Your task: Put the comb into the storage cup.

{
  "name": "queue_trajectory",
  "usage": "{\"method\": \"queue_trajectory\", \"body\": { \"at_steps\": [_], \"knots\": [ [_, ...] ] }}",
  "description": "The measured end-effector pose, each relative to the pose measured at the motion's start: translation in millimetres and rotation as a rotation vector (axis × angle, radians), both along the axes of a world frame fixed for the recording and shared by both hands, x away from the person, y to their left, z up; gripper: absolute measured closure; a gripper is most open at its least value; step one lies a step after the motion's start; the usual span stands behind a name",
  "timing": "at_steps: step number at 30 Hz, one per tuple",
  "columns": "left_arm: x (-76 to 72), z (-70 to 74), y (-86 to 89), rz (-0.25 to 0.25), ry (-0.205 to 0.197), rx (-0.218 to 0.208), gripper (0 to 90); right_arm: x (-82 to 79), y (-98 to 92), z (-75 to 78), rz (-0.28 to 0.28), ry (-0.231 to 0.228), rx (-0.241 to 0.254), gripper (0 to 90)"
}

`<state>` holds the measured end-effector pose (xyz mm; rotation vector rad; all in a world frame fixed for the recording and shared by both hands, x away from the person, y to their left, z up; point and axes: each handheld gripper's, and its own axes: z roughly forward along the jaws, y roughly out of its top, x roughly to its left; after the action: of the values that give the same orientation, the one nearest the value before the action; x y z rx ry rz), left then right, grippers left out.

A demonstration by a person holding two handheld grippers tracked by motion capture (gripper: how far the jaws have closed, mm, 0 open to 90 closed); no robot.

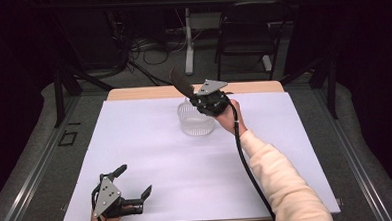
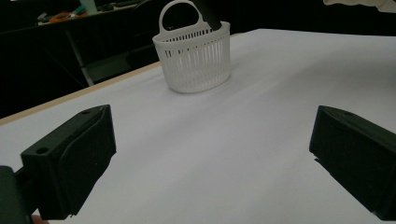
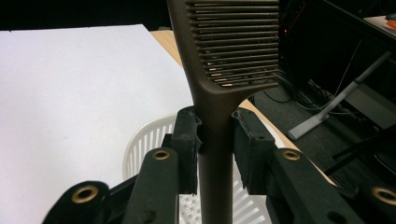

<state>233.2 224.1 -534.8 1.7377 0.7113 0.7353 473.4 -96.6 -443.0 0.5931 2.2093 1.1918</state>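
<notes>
A dark brown comb (image 1: 181,82) is held by its handle above a white slotted basket (image 1: 194,123) at the back middle of the table. My right gripper (image 1: 197,97) is shut on the comb's handle. In the right gripper view the comb (image 3: 219,70) stands between the two pads with its teeth end up, and the basket (image 3: 140,144) lies directly below my right gripper (image 3: 215,149). In the left gripper view the comb's handle (image 2: 208,14) reaches down to the rim of the basket (image 2: 194,58). My left gripper (image 1: 135,180) rests open and holds nothing at the front left, its jaws wide apart (image 2: 210,158).
A white sheet (image 1: 151,157) covers the table, with a wooden edge showing at the back. Behind the table stand a black chair (image 1: 245,33) and a white table leg (image 1: 188,41) among cables on the floor.
</notes>
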Motion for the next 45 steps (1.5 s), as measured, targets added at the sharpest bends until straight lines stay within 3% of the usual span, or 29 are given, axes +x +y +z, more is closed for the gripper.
{"method": "queue_trajectory", "body": {
  "at_steps": [34,45],
  "knots": [
    [0.1,-0.5,-1.5,0.0,0.007,-0.007,0.4,3.6,5.8,-8.9,0.024,0.004,-0.038,71.6],
    [-0.3,-0.3,-0.9,-0.001,0.007,-0.008,0.4,5.1,7.7,-13.1,0.03,0.004,-0.07,71.6]
  ]
}}
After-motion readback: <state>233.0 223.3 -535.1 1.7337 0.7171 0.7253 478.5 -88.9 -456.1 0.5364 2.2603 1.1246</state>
